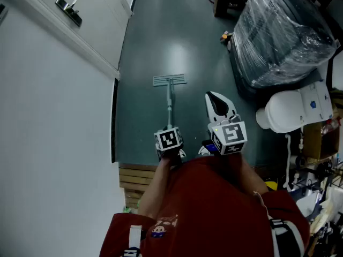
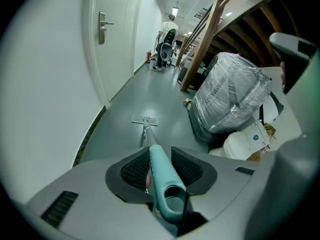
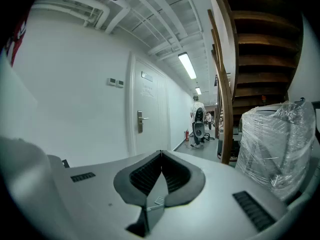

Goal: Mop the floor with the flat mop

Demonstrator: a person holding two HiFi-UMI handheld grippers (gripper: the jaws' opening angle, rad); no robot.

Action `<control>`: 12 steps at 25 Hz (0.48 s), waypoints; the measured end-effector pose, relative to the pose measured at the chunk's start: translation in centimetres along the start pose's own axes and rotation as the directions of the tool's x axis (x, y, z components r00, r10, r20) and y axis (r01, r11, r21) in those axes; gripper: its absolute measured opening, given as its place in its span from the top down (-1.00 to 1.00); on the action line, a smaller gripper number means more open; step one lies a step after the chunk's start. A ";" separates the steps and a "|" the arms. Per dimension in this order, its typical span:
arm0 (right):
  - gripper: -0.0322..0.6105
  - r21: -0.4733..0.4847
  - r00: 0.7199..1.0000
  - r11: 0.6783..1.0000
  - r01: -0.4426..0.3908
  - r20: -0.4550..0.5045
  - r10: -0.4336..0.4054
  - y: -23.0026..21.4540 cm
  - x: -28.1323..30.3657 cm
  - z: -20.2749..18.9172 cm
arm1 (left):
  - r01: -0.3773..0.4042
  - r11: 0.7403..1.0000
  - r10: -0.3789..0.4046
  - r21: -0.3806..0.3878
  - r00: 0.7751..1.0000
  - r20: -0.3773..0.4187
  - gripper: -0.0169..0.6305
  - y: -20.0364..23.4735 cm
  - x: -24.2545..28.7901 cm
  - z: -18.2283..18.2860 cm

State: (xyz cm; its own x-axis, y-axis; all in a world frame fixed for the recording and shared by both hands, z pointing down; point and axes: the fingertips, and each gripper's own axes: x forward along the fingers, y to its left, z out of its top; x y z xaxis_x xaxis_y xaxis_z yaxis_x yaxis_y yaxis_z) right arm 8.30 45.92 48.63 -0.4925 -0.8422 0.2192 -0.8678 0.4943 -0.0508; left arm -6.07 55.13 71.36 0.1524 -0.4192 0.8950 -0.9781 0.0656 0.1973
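The left gripper (image 2: pixel 159 156) is clamping the mop handle (image 2: pixel 161 176), its jaws pressing on the teal grip from both sides. The handle is running straight out ahead of them and down to the mop head (image 1: pixel 169 80), which is lying flat on the floor (image 1: pixel 155 36) well in front of the jaws. The right gripper (image 3: pixel 161 156) is gripping nothing, its jaws meeting at the tips, and it is pointing along the corridor beside the left jaws, with a wrapped bundle (image 3: pixel 272 144) off to its right.

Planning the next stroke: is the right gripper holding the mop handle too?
No, the right gripper is shut on nothing; only the left gripper clamps the mop handle.
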 end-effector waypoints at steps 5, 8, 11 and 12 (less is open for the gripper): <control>0.84 -0.003 1.000 1.000 0.011 -0.012 -0.012 0.8 0.6 -0.1 | 0.012 1.000 -0.012 -0.004 1.000 0.006 0.49 1.1 -0.1 0.5; 0.84 -0.014 0.999 1.000 0.025 -0.020 -0.025 1.3 0.9 0.0 | 0.020 1.000 -0.020 -0.009 1.000 0.007 0.49 1.7 -0.1 0.9; 0.84 -0.016 0.999 0.999 0.035 -0.024 -0.036 2.1 1.4 -0.1 | 0.018 1.000 -0.018 -0.002 1.000 0.010 0.49 2.8 -0.2 1.4; 0.84 -0.016 0.999 0.999 0.044 -0.029 -0.045 2.4 1.6 -0.1 | 0.009 1.000 -0.009 0.006 1.000 0.010 0.49 3.4 -0.3 1.5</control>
State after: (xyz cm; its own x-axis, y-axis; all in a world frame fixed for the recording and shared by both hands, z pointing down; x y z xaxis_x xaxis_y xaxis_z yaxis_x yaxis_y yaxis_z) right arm 5.45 45.80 48.98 -0.4512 -0.8568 0.2496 -0.8876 0.4599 -0.0257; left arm -9.60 54.12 71.15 0.1598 -0.4284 0.8894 -0.9776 0.0567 0.2029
